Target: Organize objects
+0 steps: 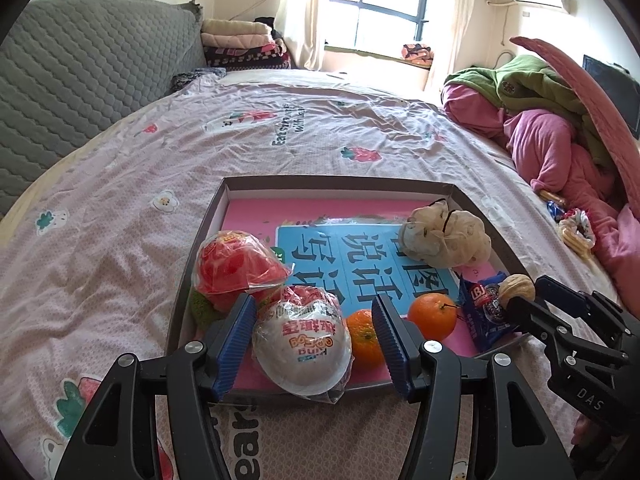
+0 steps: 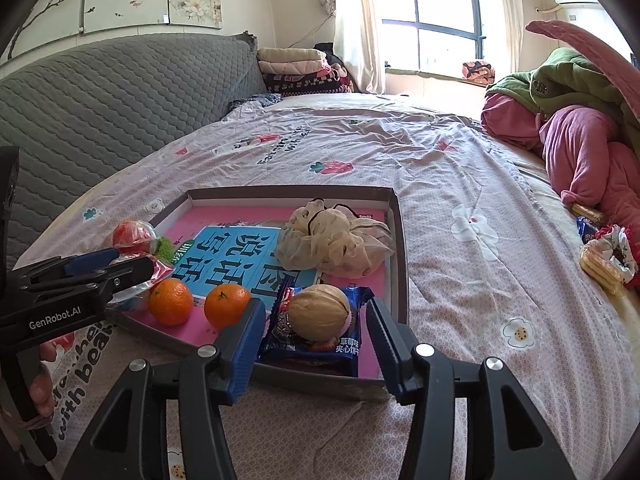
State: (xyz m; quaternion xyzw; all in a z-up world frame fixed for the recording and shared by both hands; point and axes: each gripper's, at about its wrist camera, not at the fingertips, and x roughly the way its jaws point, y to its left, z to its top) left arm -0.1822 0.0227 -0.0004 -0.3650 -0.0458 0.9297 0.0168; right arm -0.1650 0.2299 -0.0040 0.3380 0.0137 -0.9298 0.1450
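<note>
Walnut-shaped tan pastry [image 2: 319, 312] rests on the blue biscuit packet [image 2: 312, 344] in the grey cardboard tray [image 2: 402, 248], dead ahead between the right gripper's [image 2: 310, 344] spread, non-touching jaws, nearer than the left gripper [image 1: 316, 344], likewise spread.

Both tongs are black plastic with triangular cut-outs in the arms, round silver screws at the joints and ribbed blue pads on the fingers. The left tongs [image 1: 316, 340] carry white "GenRobot.AI" lettering on the side; the right tongs [image 2: 316, 344] show "DAS"
</note>
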